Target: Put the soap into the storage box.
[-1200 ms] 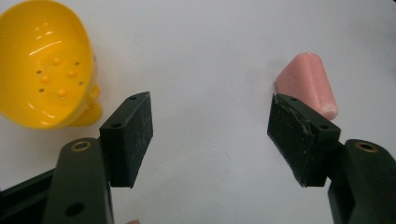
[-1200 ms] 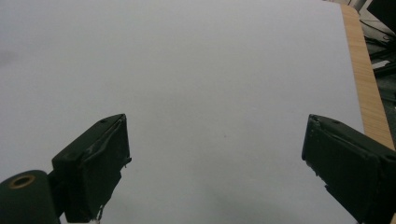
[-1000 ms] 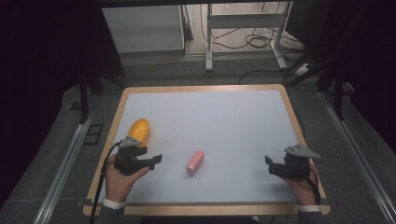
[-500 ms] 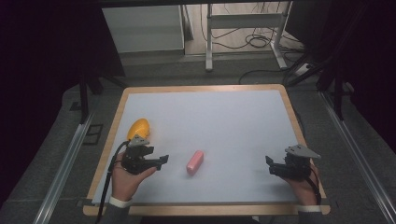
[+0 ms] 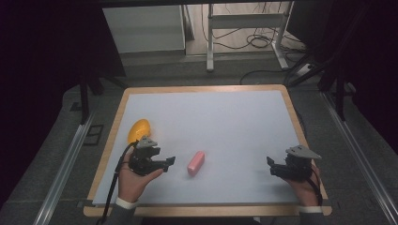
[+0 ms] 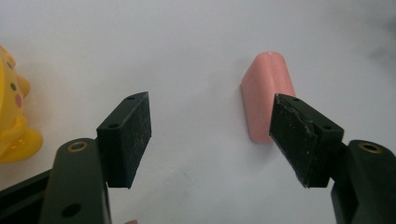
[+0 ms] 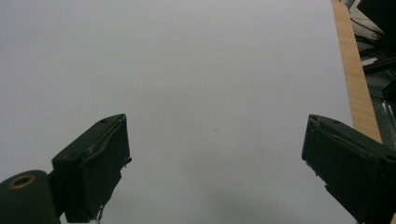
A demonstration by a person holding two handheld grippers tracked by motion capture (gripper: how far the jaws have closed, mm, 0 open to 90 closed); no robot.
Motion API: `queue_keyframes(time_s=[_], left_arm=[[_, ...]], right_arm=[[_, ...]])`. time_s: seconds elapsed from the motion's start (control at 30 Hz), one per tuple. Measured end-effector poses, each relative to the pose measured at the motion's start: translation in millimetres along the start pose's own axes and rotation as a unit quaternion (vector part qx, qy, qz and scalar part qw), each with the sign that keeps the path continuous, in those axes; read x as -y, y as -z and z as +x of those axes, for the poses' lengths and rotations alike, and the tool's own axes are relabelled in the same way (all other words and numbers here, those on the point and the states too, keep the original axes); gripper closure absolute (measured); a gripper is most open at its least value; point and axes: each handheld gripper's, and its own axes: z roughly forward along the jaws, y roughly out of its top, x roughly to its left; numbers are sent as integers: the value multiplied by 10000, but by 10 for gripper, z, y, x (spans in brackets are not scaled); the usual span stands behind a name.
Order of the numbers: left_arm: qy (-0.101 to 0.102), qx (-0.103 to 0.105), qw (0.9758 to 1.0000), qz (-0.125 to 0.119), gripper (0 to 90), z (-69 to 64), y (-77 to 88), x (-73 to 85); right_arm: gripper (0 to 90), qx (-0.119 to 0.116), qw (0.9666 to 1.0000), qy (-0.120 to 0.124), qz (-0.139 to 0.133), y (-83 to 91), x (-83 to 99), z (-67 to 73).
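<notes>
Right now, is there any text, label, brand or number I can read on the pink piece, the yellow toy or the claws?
None on the pink block.
None on the yellow toy, just dark and pink dots.
None on the left claw or the right claw.

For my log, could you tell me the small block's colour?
Pink block; clearest in the left gripper view.

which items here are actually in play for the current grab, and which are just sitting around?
In play:
- pink block, lying flat on the white table
- left gripper, jaws open, pointed at the block, not touching it

Sitting around:
- yellow toy, behind the left gripper
- right gripper, jaws open above bare table near the right edge
</notes>
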Motion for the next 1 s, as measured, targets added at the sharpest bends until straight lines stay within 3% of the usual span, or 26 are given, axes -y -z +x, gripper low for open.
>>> queue_keyframes(time_s=[1.0], left_arm=[[-283, 225, 9992, 148, 296, -280, -273, -85]], right_arm=[[73, 35, 10000, 15, 62, -13, 14, -1]])
